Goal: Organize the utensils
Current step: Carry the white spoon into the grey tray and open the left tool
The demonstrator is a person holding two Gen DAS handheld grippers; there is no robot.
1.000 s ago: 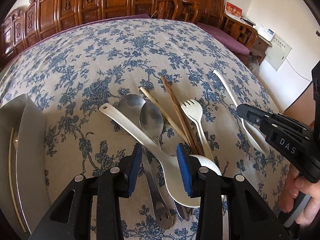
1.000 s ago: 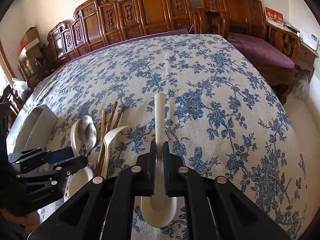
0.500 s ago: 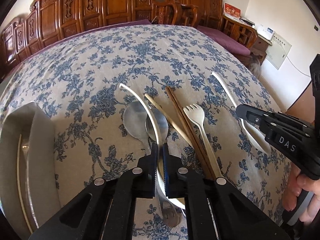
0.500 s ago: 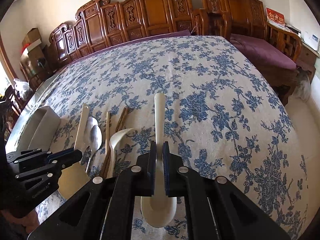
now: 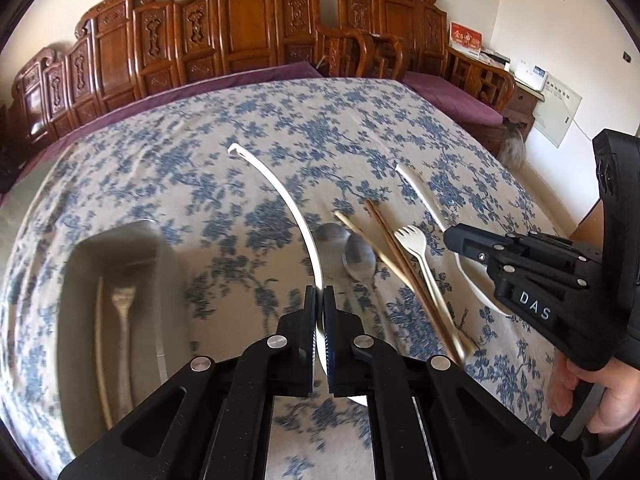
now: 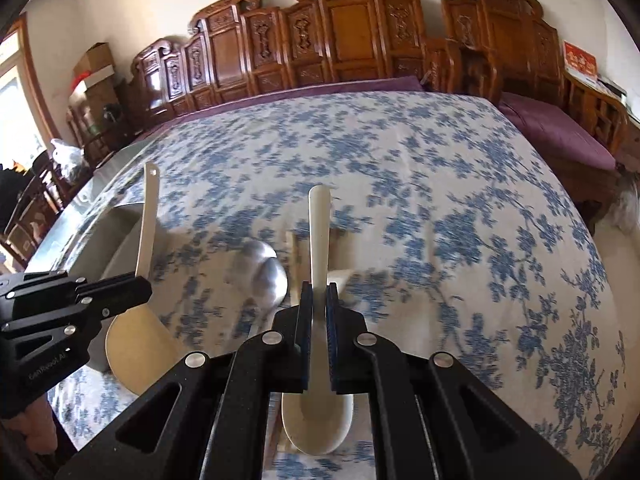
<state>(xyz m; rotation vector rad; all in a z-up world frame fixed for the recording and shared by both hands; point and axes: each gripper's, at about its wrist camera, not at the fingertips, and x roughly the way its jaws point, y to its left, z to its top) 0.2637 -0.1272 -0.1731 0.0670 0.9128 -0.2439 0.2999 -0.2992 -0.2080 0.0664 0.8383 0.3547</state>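
Note:
My left gripper (image 5: pixel 319 300) is shut on a white rice paddle (image 5: pixel 288 204), held edge-on above the tablecloth with its handle pointing away. In the right wrist view the same paddle (image 6: pixel 146 224) hangs from the left gripper (image 6: pixel 136 284) beside the grey tray (image 6: pixel 120 240). My right gripper (image 6: pixel 319 300) is shut on a white soup spoon (image 6: pixel 319 220), bowl nearest the camera, above the pile. On the cloth lie two metal spoons (image 5: pixel 352 248), wooden chopsticks (image 5: pixel 396 256) and a white fork (image 5: pixel 418 248). The tray (image 5: pixel 76 268) holds a metal fork (image 5: pixel 122 308) and a pale stick.
A blue floral cloth (image 5: pixel 320 128) covers the large table. Carved wooden chairs (image 5: pixel 248 28) line the far edge, and a purple cushioned bench (image 5: pixel 452 96) stands at the right. A person's hand (image 5: pixel 608 392) grips the right tool (image 5: pixel 532 276).
The left jaws closed on the rice paddle and lifted it off the pile toward the tray. The right gripper, still holding the white spoon, rose and shifted left over the utensils.

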